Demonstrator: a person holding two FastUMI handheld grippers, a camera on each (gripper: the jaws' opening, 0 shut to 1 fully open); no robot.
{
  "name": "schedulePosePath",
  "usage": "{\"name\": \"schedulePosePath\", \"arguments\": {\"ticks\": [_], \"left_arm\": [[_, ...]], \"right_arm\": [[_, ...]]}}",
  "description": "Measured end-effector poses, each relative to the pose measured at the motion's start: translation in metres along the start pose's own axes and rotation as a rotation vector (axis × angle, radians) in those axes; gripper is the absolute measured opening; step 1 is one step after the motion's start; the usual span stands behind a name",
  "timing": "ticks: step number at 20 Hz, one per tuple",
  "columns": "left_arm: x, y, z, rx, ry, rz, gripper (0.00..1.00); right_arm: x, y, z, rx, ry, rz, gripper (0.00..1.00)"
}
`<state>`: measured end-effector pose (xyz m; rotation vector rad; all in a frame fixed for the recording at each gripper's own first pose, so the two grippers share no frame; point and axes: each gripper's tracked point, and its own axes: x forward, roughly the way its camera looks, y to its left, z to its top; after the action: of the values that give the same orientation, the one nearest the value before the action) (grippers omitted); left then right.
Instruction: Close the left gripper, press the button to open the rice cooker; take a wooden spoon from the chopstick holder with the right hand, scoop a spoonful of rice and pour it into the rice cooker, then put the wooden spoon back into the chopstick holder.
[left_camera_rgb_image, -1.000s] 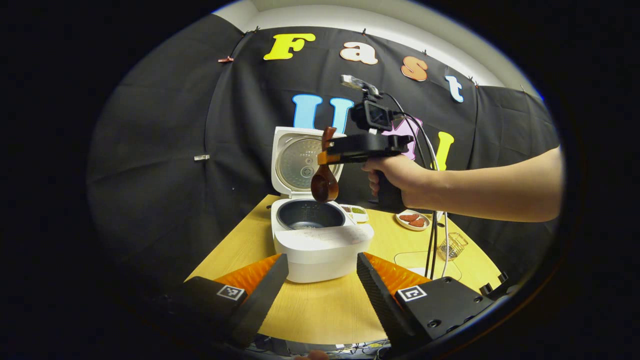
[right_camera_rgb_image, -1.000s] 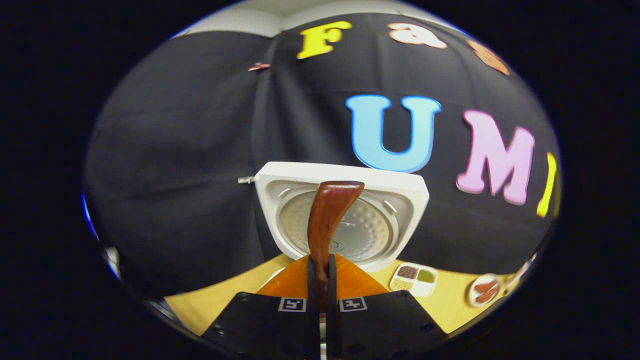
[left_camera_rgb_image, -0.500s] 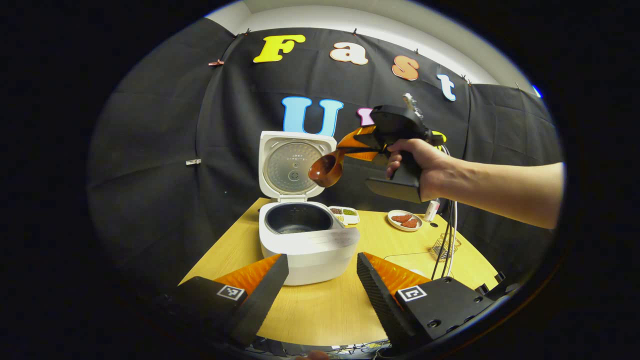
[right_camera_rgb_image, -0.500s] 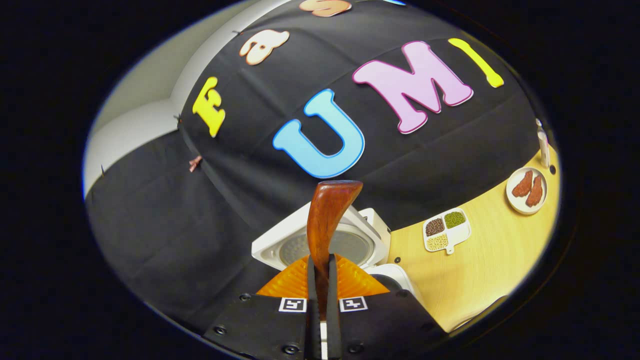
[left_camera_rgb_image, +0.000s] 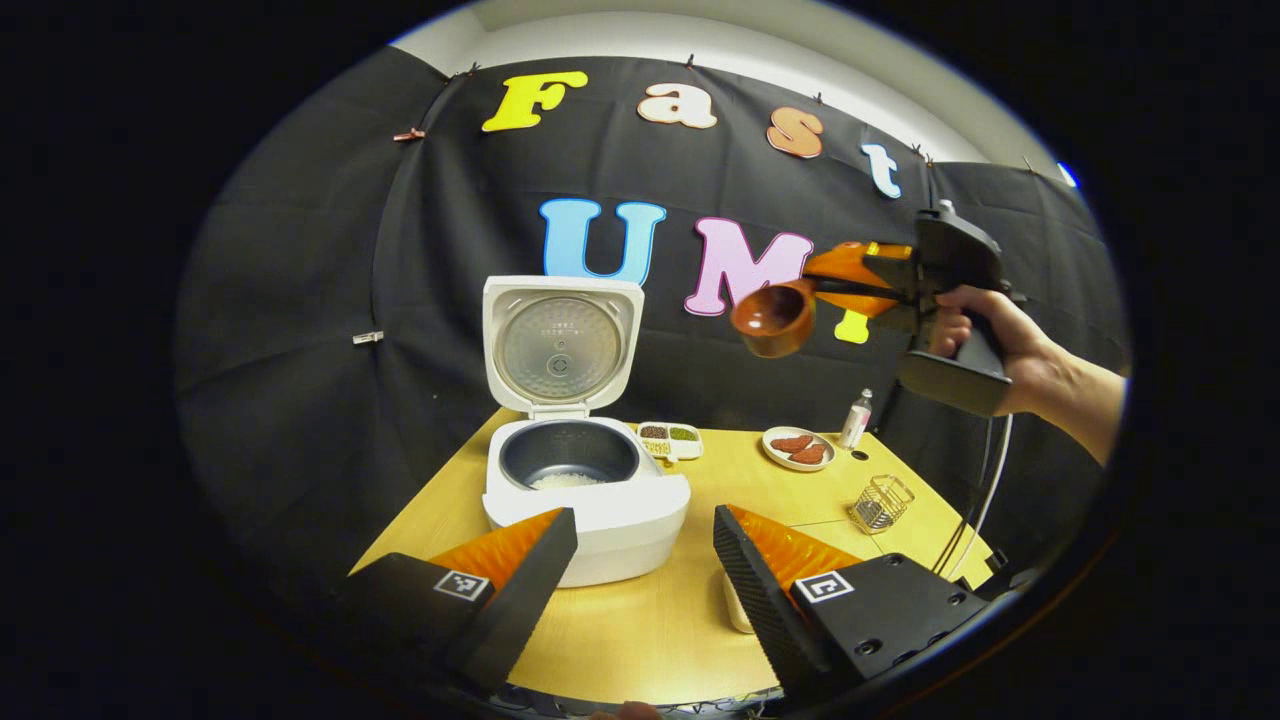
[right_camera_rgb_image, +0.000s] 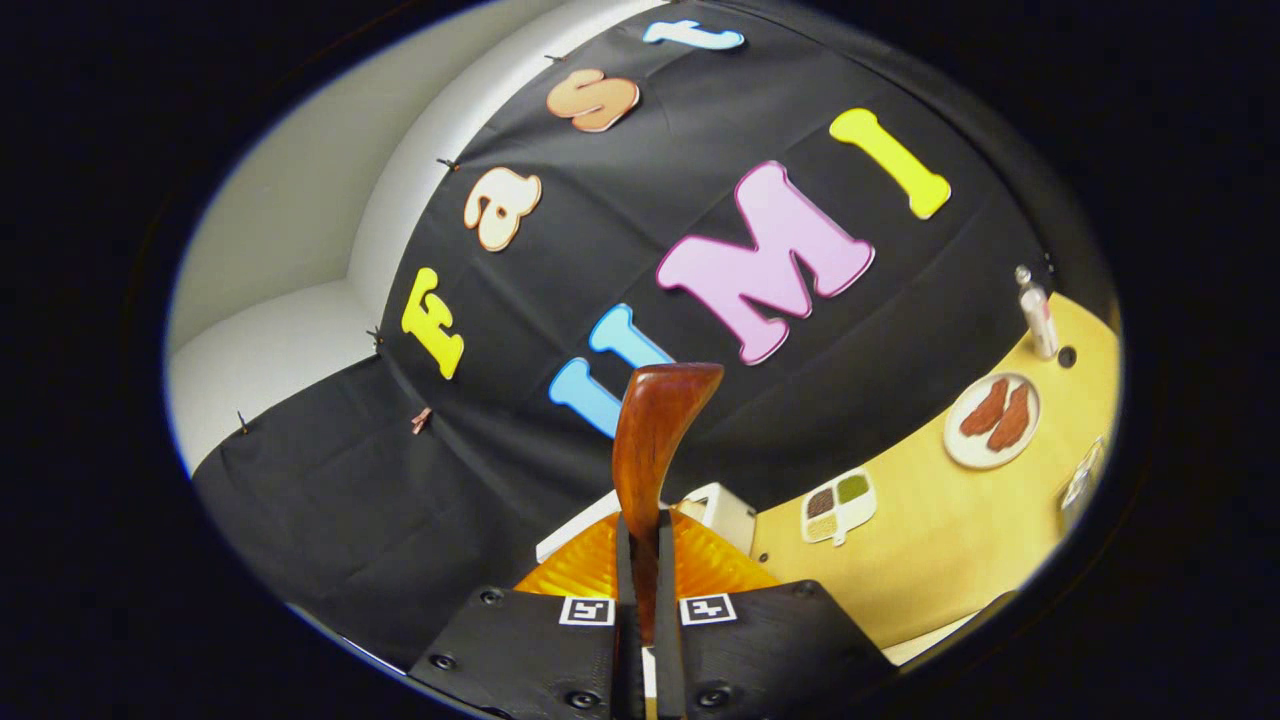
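The white rice cooker (left_camera_rgb_image: 585, 505) stands open on the yellow table, lid (left_camera_rgb_image: 560, 345) upright and a little white rice in the dark pot (left_camera_rgb_image: 565, 478). My left gripper (left_camera_rgb_image: 640, 560) hovers open in front of it, holding nothing. High at the right, a hand holds my right gripper (left_camera_rgb_image: 815, 290), shut on the wooden spoon (left_camera_rgb_image: 775, 320), whose bowl points left, well right of the cooker. In the right gripper view the spoon's handle (right_camera_rgb_image: 655, 430) rises from the shut right gripper (right_camera_rgb_image: 642, 540), with a corner of the cooker's lid (right_camera_rgb_image: 705, 503) behind. The wire chopstick holder (left_camera_rgb_image: 880, 503) stands on the table's right side.
Behind the cooker lies a divided dish (left_camera_rgb_image: 668, 435) of beans. A plate (left_camera_rgb_image: 797, 447) with red pieces and a small bottle (left_camera_rgb_image: 857, 418) are to its right. A small white thing (left_camera_rgb_image: 735, 612) peeks out by my left gripper's right finger. Cables hang under the right hand.
The right gripper has carried the spoon from above the cooker's pot up and off to the right, tilting as it went. The left gripper stays open and has drawn back a little.
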<state>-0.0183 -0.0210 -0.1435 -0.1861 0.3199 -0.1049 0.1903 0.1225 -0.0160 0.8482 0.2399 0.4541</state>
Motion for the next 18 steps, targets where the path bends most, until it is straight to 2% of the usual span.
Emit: {"name": "schedulePosePath", "arguments": {"ticks": [5,8,12,18], "left_arm": [[0.019,-0.031,0.008,0.028,-0.002,-0.009,0.95],[0.027,-0.051,0.011,0.037,0.001,-0.021,0.95],[0.034,-0.069,0.009,0.056,0.019,-0.004,0.95],[0.042,-0.078,0.013,0.049,0.032,0.063,0.95]], "right_arm": [[-0.053,-0.068,0.052,0.0,-0.062,-0.07,0.09],[-0.08,-0.123,0.072,-0.043,-0.072,-0.132,0.09],[-0.111,-0.201,0.083,-0.126,-0.053,-0.236,0.09],[-0.127,-0.308,0.066,-0.219,0.028,-0.37,0.09]]}}
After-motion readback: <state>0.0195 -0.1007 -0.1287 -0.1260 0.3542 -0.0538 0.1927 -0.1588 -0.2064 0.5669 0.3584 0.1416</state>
